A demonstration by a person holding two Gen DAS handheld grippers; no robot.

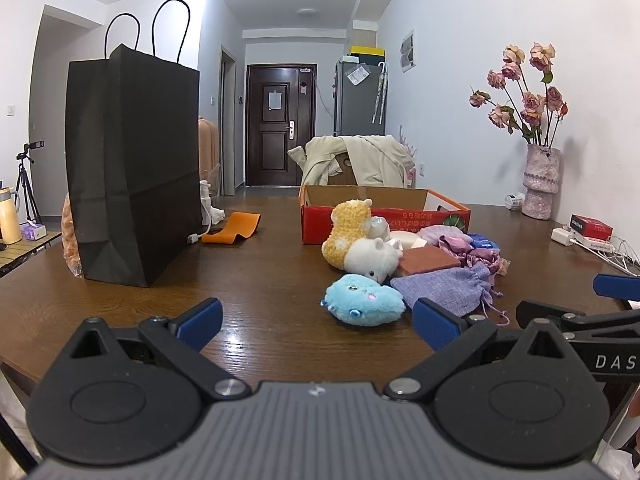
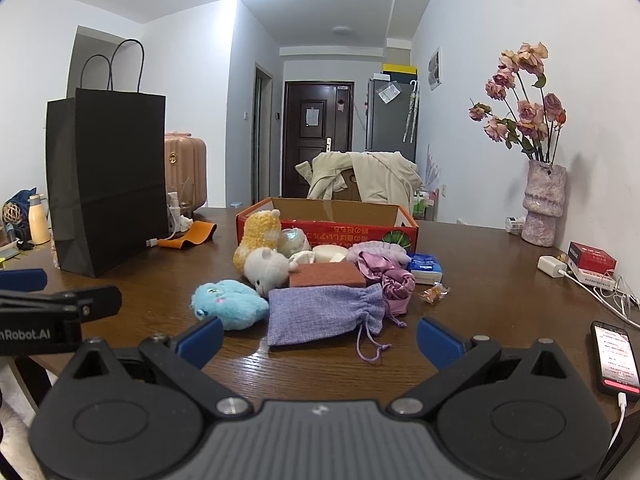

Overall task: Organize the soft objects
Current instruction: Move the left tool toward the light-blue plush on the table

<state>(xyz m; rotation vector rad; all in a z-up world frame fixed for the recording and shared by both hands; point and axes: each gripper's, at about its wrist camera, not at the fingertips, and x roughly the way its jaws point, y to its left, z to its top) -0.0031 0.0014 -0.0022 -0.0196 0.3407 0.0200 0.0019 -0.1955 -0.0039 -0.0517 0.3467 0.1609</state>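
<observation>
Where drawstrings trail near: pouch crosswise.

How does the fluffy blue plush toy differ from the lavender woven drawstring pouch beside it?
The fluffy blue plush toy is rounded and furry with embroidered eyes; the lavender woven drawstring pouch lies flat, coarse-woven, with a cord trailing from its gathered mouth. The toy sits to the left of the pouch. Both rest untouched on the brown wooden table, at the front of the pile of soft things.
</observation>
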